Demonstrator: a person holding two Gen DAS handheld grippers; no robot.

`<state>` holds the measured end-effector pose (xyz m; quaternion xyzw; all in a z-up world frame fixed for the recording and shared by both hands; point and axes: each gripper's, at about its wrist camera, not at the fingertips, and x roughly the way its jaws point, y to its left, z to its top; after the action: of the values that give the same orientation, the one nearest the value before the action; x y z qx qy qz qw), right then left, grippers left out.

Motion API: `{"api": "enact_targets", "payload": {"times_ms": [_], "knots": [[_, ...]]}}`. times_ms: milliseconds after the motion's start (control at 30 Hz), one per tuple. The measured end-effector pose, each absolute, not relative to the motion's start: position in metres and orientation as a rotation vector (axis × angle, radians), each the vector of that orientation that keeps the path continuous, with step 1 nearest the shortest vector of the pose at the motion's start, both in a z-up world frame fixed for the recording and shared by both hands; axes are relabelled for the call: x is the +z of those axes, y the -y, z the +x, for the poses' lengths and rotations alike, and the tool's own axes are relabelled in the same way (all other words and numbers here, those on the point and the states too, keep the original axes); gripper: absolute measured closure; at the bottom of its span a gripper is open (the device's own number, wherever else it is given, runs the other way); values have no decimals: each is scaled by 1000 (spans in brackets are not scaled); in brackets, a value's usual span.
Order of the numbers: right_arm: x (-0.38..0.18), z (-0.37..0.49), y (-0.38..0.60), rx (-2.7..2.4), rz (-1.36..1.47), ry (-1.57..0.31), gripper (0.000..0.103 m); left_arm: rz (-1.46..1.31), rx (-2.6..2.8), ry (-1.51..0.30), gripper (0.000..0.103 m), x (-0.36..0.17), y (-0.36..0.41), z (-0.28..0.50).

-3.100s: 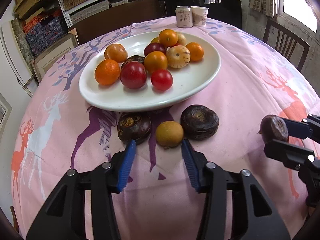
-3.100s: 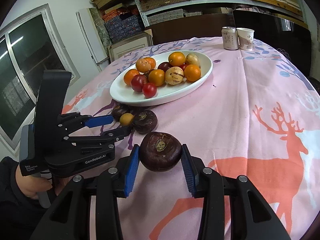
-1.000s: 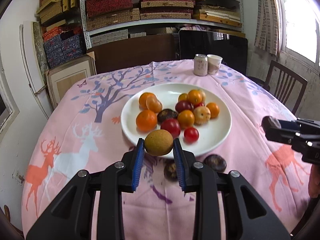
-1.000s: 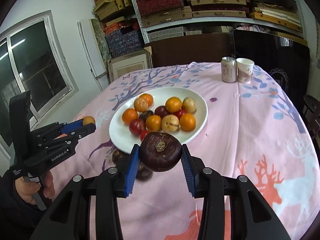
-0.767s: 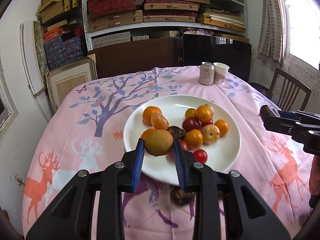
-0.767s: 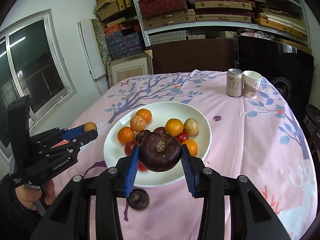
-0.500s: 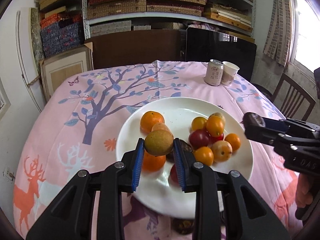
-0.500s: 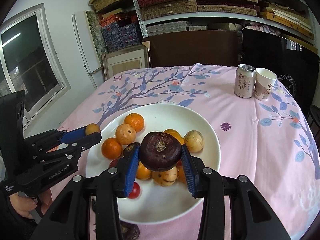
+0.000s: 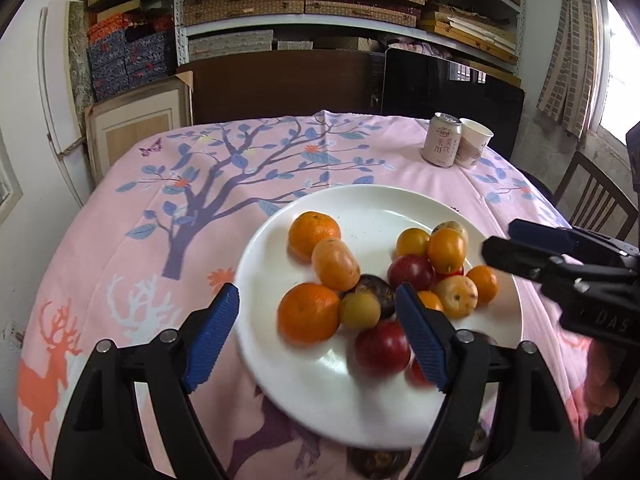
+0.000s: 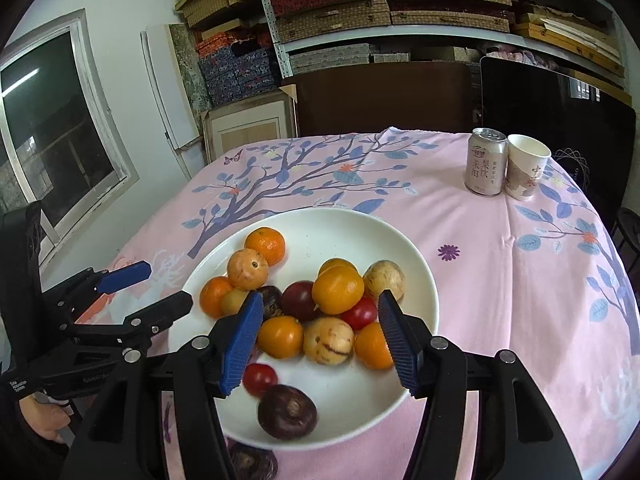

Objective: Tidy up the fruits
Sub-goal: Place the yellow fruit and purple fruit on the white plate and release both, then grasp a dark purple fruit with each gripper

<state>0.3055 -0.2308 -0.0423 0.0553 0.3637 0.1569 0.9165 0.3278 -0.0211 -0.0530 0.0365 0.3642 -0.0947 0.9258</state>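
A white plate [image 9: 360,204] on the pink cloth holds several oranges, red and yellow fruits. My left gripper [image 9: 316,296] hangs over the plate's near left part, its jaws opening with nothing between them. A small tan fruit [image 9: 360,310] lies below them among the pile. My right gripper [image 10: 318,307] hovers over the same plate [image 10: 400,240], its jaws opening too and holding nothing. A dark purple fruit [image 10: 287,412], slightly blurred, sits on the plate's near part under it. Each view shows the other gripper at the side: the right gripper [image 9: 503,238] and the left gripper [image 10: 165,285].
A drink can [image 9: 442,146] and a paper cup [image 9: 475,148] stand at the table's far right. A dark fruit [image 10: 252,460] lies on the cloth just before the plate's near rim. A wooden chair [image 9: 592,200] stands right; shelves and boxes fill the back wall.
Both grippers came forward over the plate, then opened. The tan fruit left the left jaws and lies in the pile; the purple fruit left the right jaws and sits on the plate.
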Motion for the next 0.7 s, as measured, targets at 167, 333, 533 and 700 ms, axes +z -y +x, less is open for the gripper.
{"api": "enact_targets", "payload": {"times_ms": [167, 333, 533, 700], "knots": [[-46, 247, 236, 328, 97, -770, 39, 100, -152, -707, 14, -45, -5, 273], [-69, 204, 230, 323, 110, -836, 38, 99, -158, -750, 14, -55, -26, 224], [-97, 184, 208, 324, 95, -904, 38, 107, -147, -758, 14, -70, -39, 184], [-103, 195, 181, 308, 32, -915, 38, 97, -137, -759, 14, -71, -46, 174]]}}
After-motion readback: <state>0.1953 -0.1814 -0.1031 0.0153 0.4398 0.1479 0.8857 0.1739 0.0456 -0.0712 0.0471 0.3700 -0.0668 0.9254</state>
